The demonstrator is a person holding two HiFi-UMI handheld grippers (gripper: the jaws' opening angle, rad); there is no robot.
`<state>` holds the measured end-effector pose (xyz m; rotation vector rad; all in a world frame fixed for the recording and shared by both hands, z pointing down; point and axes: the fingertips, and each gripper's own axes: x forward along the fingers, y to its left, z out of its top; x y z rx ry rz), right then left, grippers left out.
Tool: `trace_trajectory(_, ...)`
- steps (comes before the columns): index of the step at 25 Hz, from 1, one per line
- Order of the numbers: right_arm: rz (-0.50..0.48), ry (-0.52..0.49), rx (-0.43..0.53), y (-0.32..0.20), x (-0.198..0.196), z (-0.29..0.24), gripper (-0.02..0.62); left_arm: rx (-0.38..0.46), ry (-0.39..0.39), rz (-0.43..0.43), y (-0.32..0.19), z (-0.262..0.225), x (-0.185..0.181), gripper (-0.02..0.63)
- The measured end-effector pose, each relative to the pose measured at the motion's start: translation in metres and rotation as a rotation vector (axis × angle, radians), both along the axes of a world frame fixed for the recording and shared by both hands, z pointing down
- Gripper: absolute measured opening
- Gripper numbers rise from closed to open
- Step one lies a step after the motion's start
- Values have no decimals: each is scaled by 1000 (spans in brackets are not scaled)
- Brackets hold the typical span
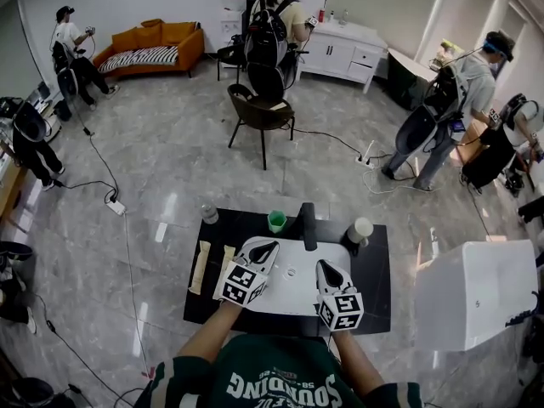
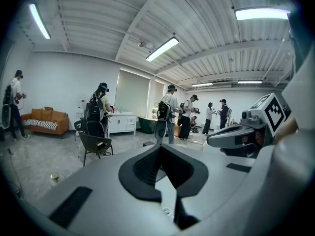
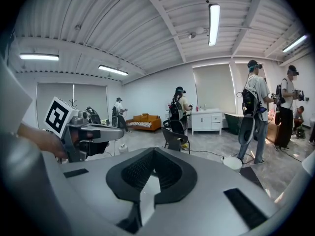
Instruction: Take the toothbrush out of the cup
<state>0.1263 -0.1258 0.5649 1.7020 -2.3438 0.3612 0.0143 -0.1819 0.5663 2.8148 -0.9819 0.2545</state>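
Closed and empty, the left claw (image 1: 263,247) and right claw (image 1: 326,267) are held short of the green cup (image 1: 277,221); approached unopened, it could be toppled.

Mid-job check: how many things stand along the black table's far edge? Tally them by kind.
Cups: 2 (green cup, white cup)
Small greyish container: 1
Black upright block: 1
Total: 4

Grey marble floor (image 1: 170,168), orange sofa (image 1: 153,45)
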Motion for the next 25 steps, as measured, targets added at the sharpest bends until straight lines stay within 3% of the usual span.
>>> trace_trajectory(25, -9, 17, -11, 2, -9, 0, 38, -23, 13, 6, 3, 2, -4, 9)
